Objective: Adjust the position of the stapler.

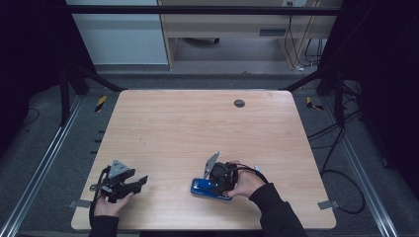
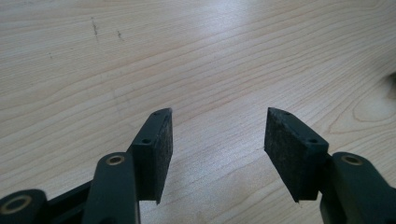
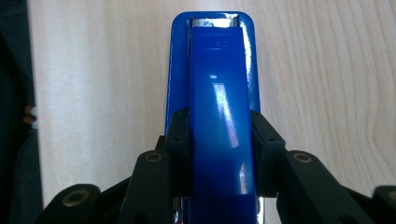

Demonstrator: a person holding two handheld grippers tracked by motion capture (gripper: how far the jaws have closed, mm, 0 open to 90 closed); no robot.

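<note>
**Blue stapler clamped at the table's near edge**

Black jaws of the right gripper (image 3: pixel 219 144) rise from the bottom of the right gripper view and press from both sides against the glossy blue plastic-and-metal stapler (image 3: pixel 217 116), which they have clamped about midway along its length. The jaws stand partly closed, as wide as the stapler's top arm, with their pads flat on its sides. Beyond the pads the stapler's nose runs straight away from the gripper, a strip of bright metal showing at its tip, and its blue base lies flat on the pale wooden table (image 3: pixel 322 70).

From the high view, the right gripper (image 1: pixel 217 180) and the stapler (image 1: pixel 205 190) sit close to the table's near edge, somewhat right of the middle, the person's right hand (image 1: pixel 247 181) wrapped around the gripper's body and a dark sleeve coming in from the bottom.

Near the table's near left corner, the left gripper (image 1: pixel 141 180) rests in the person's left hand (image 1: pixel 111 203). In the left gripper view its jaws are spread well apart with only bare wood between the pads (image 2: pixel 163 149); it has hold of nothing.

A small round dark grommet (image 1: pixel 239 103) is set in the table near the far edge, well apart from both grippers.
</note>
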